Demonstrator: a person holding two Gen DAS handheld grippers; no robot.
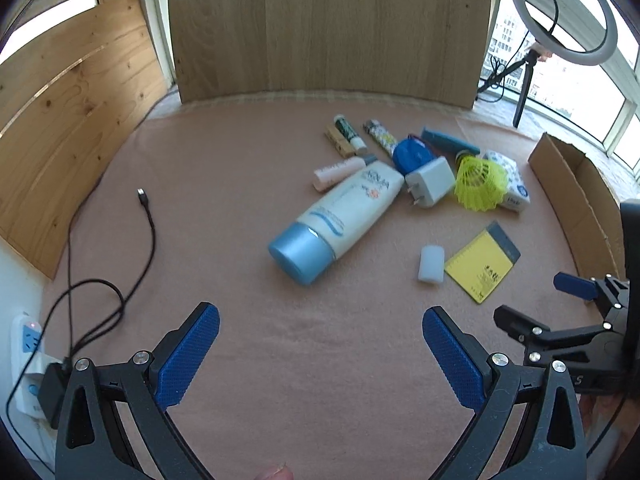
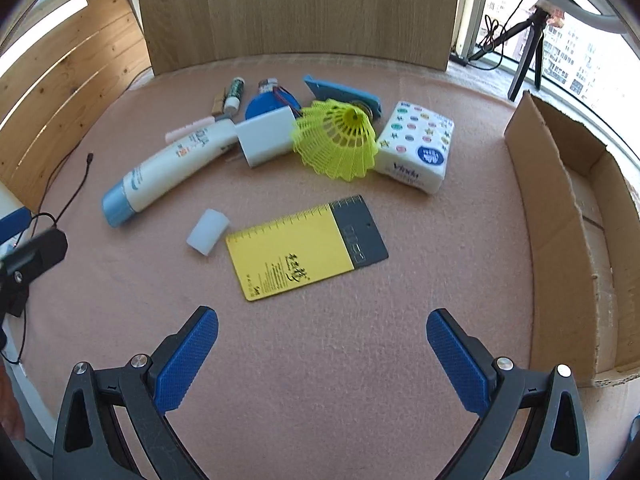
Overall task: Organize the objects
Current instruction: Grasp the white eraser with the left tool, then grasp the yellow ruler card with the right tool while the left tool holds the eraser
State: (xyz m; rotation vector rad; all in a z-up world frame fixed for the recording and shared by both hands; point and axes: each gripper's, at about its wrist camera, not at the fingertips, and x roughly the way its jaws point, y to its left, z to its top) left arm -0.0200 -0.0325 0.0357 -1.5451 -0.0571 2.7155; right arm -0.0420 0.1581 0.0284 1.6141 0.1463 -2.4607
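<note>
Objects lie clustered on the pink-covered table [image 2: 320, 340]: a blue-capped lotion tube [image 2: 168, 168], a white charger [image 2: 266, 138], a yellow plastic shuttlecock [image 2: 340, 140], a tissue pack [image 2: 416, 148], a white foam block [image 2: 207, 231] just beside a yellow notepad [image 2: 296, 252]. A cardboard box [image 2: 560, 216] stands on the right. Both the left tongs [image 1: 320, 354] and the right tongs [image 2: 322, 356] gape apart above bare cloth, holding nothing.
</note>
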